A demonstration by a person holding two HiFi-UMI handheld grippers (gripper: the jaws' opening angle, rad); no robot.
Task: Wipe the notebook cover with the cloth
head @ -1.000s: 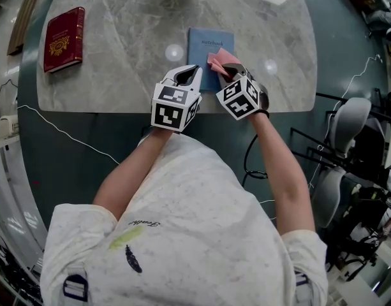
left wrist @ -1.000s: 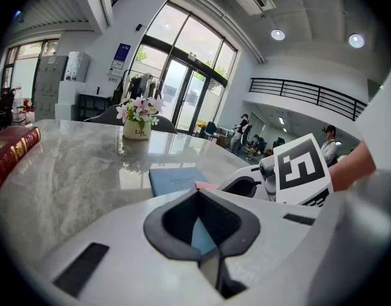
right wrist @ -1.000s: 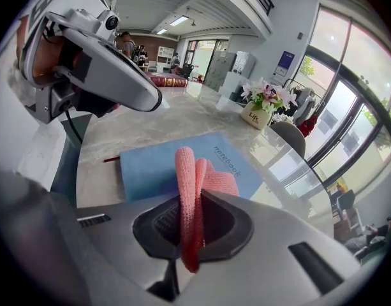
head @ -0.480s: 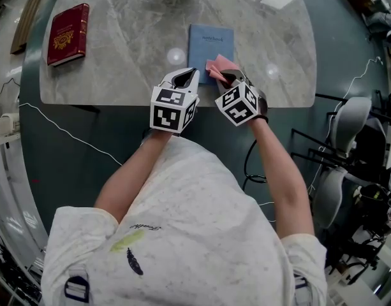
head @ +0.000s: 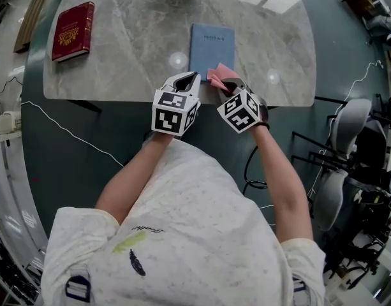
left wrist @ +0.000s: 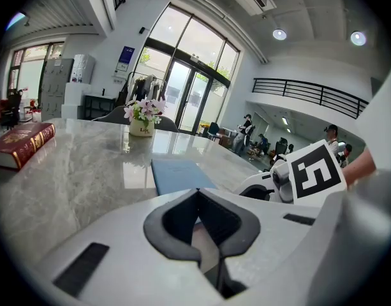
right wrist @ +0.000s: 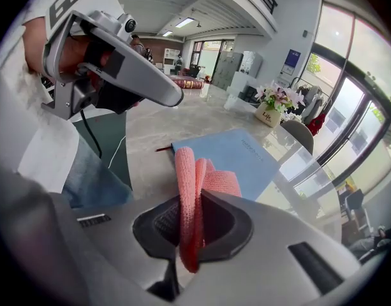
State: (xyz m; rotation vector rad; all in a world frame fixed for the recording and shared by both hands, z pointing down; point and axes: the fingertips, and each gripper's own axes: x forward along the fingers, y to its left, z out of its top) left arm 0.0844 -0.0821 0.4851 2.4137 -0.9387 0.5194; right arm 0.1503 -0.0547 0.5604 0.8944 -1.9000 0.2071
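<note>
Pinching a folded pink cloth [right wrist: 194,190] between its dark pads, the right tool [right wrist: 195,199] has its jaws pressed onto the fabric. A doubled edge stands up out of the grip and a short end hangs below it. In the head view the cloth sits over the near right corner of the blue notebook [head: 212,43]. Whether it presses on the cover cannot be told.

The left tool [left wrist: 196,193] is just beside the right one, at its 9 o'clock. Its jaws are pressed together at the tips with nothing between them. It hovers over the near edge of the bench [head: 131,69], at the notebook's near left corner.

The notebook lies flat and closed on the grey marbled bench, at 12 o'clock from both tools, with its long sides running away from the person. Small print shows near its far end, too small to read.

A red book [head: 73,30] with a gold emblem lies closed near the bench's left end, at 10 o'clock and well apart from the notebook. A white flower pot [left wrist: 142,116] with pale blossoms stands at the far edge, at 12 o'clock beyond the notebook.

A thin white cable [head: 74,136] runs across the dark floor at 9 o'clock. Grey chairs [head: 348,116] stand off the bench's right end at 3 o'clock.
</note>
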